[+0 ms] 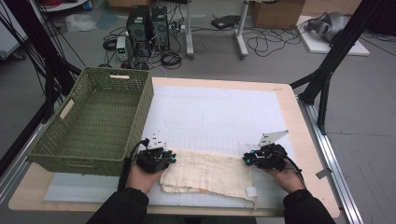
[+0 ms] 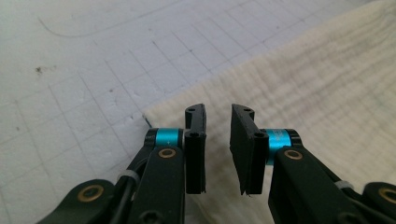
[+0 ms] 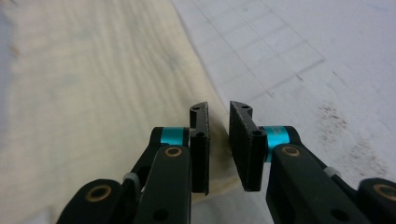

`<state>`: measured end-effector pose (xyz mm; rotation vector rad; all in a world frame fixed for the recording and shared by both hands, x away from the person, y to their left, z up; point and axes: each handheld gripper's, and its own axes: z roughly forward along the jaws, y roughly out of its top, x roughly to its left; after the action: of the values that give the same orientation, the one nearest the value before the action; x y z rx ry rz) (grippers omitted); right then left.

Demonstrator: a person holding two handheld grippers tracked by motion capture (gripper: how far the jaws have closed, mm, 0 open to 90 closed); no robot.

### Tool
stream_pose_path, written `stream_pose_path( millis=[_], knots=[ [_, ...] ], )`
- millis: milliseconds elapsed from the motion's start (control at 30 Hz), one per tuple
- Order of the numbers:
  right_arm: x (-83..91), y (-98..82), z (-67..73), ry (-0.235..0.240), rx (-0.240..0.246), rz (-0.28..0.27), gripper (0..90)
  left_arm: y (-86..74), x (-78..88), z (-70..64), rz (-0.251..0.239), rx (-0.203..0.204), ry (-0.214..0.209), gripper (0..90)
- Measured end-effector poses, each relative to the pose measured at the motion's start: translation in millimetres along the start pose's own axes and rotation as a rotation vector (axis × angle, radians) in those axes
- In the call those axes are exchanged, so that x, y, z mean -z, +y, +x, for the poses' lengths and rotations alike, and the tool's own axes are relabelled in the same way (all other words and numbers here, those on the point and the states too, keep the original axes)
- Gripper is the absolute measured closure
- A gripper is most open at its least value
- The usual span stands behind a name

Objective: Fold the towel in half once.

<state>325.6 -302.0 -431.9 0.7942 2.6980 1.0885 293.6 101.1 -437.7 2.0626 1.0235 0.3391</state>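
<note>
Folded cream cloth (image 1: 208, 173) between both grippers, green basket (image 1: 95, 122) left

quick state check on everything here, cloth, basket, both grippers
cloth: folded, lying flat on the mat, not gripped
basket: upright, empty
left gripper: jaws slightly apart over the cloth's corner, nothing pinched
right gripper: jaws slightly apart over the cloth's edge, nothing pinched
mat: flat on the table

Wide bare white mat (image 1: 219, 112) lies beyond the folded cloth (image 1: 208, 172), free for passing. On the left, the green basket (image 1: 93, 121) walls that side, its near corner just beside the left gripper (image 1: 156, 156). 2 narrow mat strips flank the cloth.
</note>
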Motion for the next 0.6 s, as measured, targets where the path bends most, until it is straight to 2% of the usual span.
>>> stream_pose_path(
  millis=[33,100,167,267,333,400,467,500,567,600],
  knots=[
    [-2.2,-0.3,-2.7,-0.020,0.003,0.013,79.2,-1.0,-1.1,0.0,0.015,-0.006,-0.001,75.2],
    [-4.7,-1.2,-8.0,-0.007,-0.025,0.006,79.0,-3.0,-2.0,-0.6,0.017,-0.010,0.001,75.1],
    [-3.8,-1.0,-8.5,-0.005,-0.028,0.002,78.2,-2.6,-1.2,-0.5,0.015,-0.015,-0.002,74.8],
    [0.8,-0.9,-7.2,0.006,-0.023,-0.026,74.9,0.0,1.9,1.8,-0.024,-0.006,0.012,74.6],
    [5.7,-1.7,-8.9,0.020,-0.045,-0.059,69.5,2.2,2.4,4.5,-0.043,0.003,0.032,73.8],
    [7.5,-3.1,-11.0,0.021,-0.059,-0.057,67.2,3.3,1.3,8.3,-0.060,0.024,0.054,70.9],
    [6.0,-4.6,-12.5,0.039,-0.072,-0.053,63.9,3.7,-1.5,10.8,-0.056,0.030,0.099,64.4],
    [4.7,-4.8,-12.2,0.047,-0.069,-0.047,63.3,3.7,-3.5,11.7,-0.047,0.034,0.107,62.4],
    [0.8,-4.2,-10.2,0.062,-0.061,-0.032,64.4,3.7,-8.1,12.2,-0.029,0.038,0.100,59.4],
    [-1.4,-3.5,-8.7,0.067,-0.049,-0.018,67.3,3.6,-10.3,12.4,-0.021,0.053,0.096,59.2]
  ],
)
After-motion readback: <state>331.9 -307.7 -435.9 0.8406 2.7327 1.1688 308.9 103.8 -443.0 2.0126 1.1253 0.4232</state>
